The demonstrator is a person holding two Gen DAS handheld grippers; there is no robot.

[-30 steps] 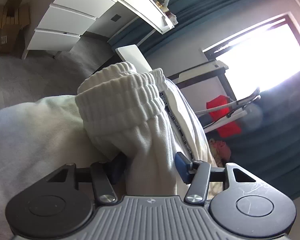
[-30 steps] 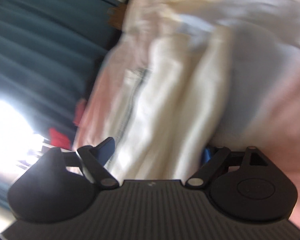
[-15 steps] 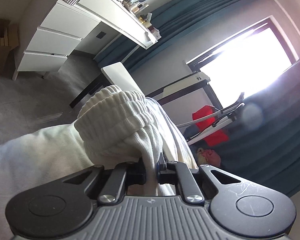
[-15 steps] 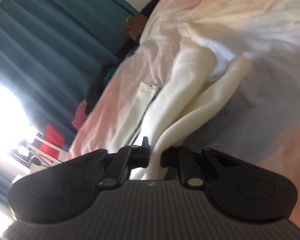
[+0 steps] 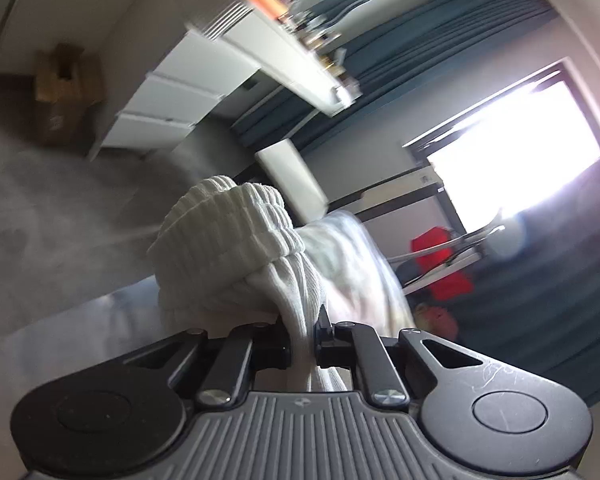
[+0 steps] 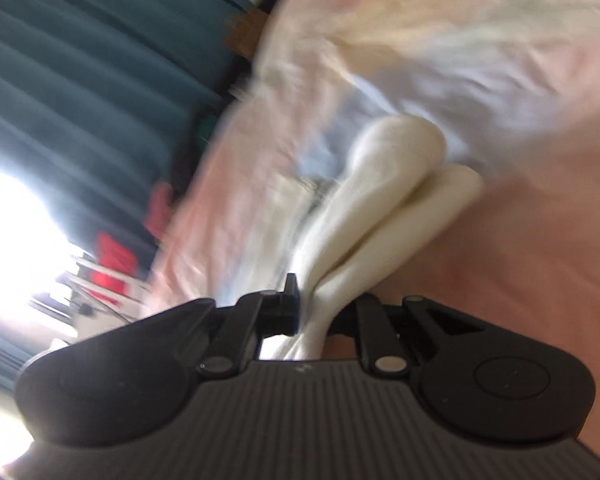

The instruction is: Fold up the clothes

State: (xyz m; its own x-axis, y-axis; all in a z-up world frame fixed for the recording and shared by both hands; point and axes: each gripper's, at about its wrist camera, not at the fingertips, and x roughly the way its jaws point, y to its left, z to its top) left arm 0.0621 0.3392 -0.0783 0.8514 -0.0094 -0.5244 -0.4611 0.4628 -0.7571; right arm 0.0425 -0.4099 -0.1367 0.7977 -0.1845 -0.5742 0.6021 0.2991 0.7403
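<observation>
Jaws: my left gripper (image 5: 303,334) clamped on white ribbed garment (image 5: 236,252); my right gripper (image 6: 316,312) clamped on its cream folds (image 6: 380,200), over pink bed (image 6: 520,260).

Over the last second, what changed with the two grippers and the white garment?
Both grippers closed: the left gripper clamped the white garment by its ribbed band, the right gripper pinched its cream folds. Both views then swung, so the grippers moved, cloth in tow. The pink bedding lies as before.
</observation>
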